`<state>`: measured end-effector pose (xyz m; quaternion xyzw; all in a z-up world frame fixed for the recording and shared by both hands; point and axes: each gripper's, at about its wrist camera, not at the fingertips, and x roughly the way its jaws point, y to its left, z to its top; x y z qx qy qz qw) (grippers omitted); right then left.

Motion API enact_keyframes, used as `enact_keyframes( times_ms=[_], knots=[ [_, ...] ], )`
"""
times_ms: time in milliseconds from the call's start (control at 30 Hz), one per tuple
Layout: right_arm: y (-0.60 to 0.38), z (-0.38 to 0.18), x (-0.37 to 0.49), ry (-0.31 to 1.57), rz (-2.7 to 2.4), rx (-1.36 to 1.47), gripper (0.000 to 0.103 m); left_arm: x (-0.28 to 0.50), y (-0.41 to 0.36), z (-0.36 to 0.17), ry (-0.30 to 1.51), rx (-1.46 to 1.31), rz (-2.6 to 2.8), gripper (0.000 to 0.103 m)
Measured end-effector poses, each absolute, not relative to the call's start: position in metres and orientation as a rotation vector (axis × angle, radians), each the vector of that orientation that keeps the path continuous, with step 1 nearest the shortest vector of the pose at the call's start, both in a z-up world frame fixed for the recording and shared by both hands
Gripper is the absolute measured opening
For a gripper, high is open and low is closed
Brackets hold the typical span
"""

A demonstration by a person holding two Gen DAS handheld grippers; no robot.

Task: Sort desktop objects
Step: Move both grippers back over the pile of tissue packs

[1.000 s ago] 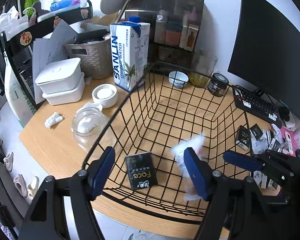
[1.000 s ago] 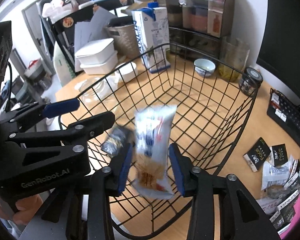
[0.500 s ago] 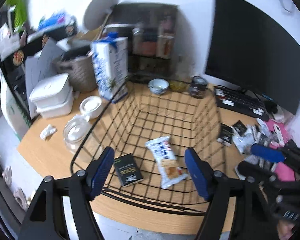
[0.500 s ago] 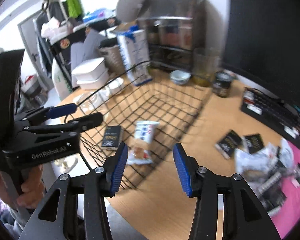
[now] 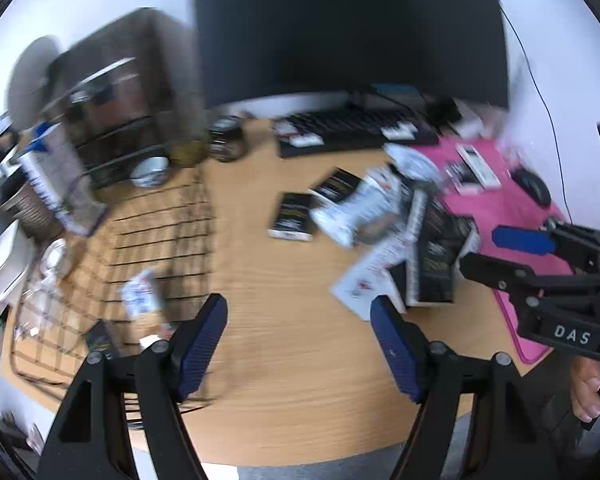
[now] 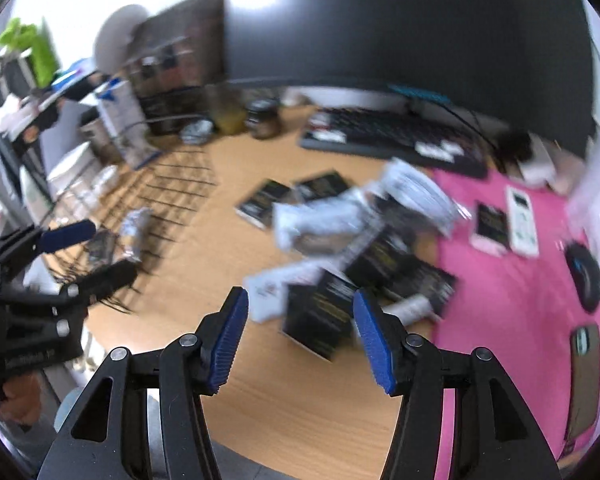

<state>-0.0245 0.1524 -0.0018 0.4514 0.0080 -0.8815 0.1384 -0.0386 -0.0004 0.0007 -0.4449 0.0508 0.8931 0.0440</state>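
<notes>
Both views are motion-blurred. A black wire basket (image 5: 160, 232) sits at the left of the wooden desk and holds a white snack packet (image 5: 142, 296) and a black sachet (image 5: 100, 338). A heap of black sachets and white packets (image 5: 400, 232) lies at the desk's right, also in the right wrist view (image 6: 352, 248). My left gripper (image 5: 298, 334) is open and empty above bare desk between basket and heap. My right gripper (image 6: 300, 336) is open and empty just in front of a black sachet (image 6: 320, 320); it also shows in the left wrist view (image 5: 496, 256).
A keyboard (image 5: 356, 132) and a dark monitor (image 5: 348, 28) stand at the back. A pink mat (image 6: 520, 280) with a mouse (image 6: 584, 276) and small devices is on the right. A dark jar (image 5: 226, 144), a bowl (image 5: 150, 168) and a carton (image 5: 48, 184) stand behind the basket.
The right gripper let go of the white snack packet, which now lies in the basket. Both grippers have swung right, from the basket toward the heap of sachets.
</notes>
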Motion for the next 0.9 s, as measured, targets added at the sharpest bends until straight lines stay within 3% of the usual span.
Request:
enact_keyframes(
  times_ms=[433,600,900],
  knots=[
    [0.210,-0.063,-0.041,-0.083,-2.559,1.522,0.055,-0.084,0.053,-0.060,0.219,-1.503,2.558,0.077],
    [0.221,-0.058,-0.056,-0.337,-2.523,1.478,0.055,-0.093,0.050,-0.062,0.193,-1.517,2.546,0.077],
    [0.223,-0.081,-0.082,-0.553,-2.465,1.519,0.063,-0.095,0.036,-0.060,0.158,-1.524,2.562,0.077]
  ],
)
